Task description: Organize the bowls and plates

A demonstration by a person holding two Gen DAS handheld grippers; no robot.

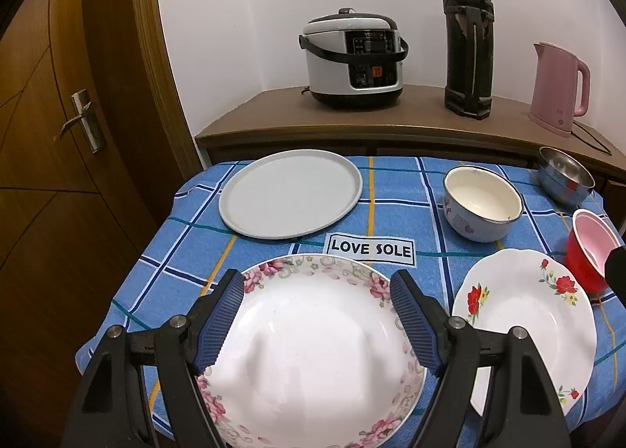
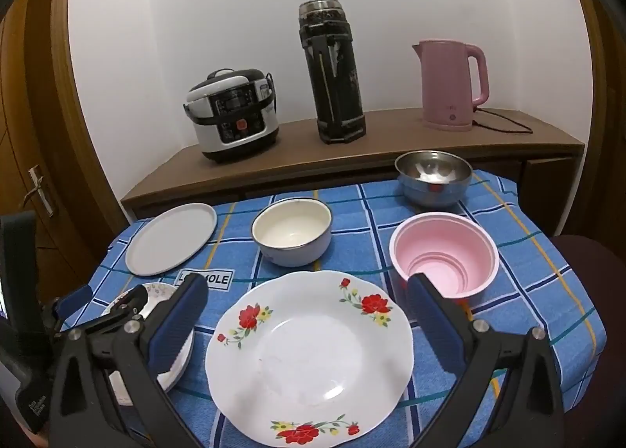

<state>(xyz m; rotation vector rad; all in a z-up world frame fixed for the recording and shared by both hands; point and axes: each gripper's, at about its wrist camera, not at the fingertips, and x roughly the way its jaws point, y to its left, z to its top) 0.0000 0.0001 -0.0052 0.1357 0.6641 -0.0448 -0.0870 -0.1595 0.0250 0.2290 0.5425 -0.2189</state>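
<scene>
Left gripper [image 1: 317, 315], jaws apart and empty, is hovering directly above the pink-flowered plate [image 1: 313, 362]; right gripper [image 2: 309, 315], likewise spread, is hovering above the red-flowered plate [image 2: 309, 358].

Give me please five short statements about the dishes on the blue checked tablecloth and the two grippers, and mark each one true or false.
1. The flat grey round plate lies empty on the blue checked tablecloth. True.
2. The red bowl with the pink inside is stacked in the shiny steel bowl. False: they stand apart.
3. The left gripper is open above the white deep plate with pink flowers. True.
4. The right gripper clamps the white plate with red flowers. False: it is open, holding nothing.
5. The white enamel bowl is upside down. False: it stands upright.
</scene>
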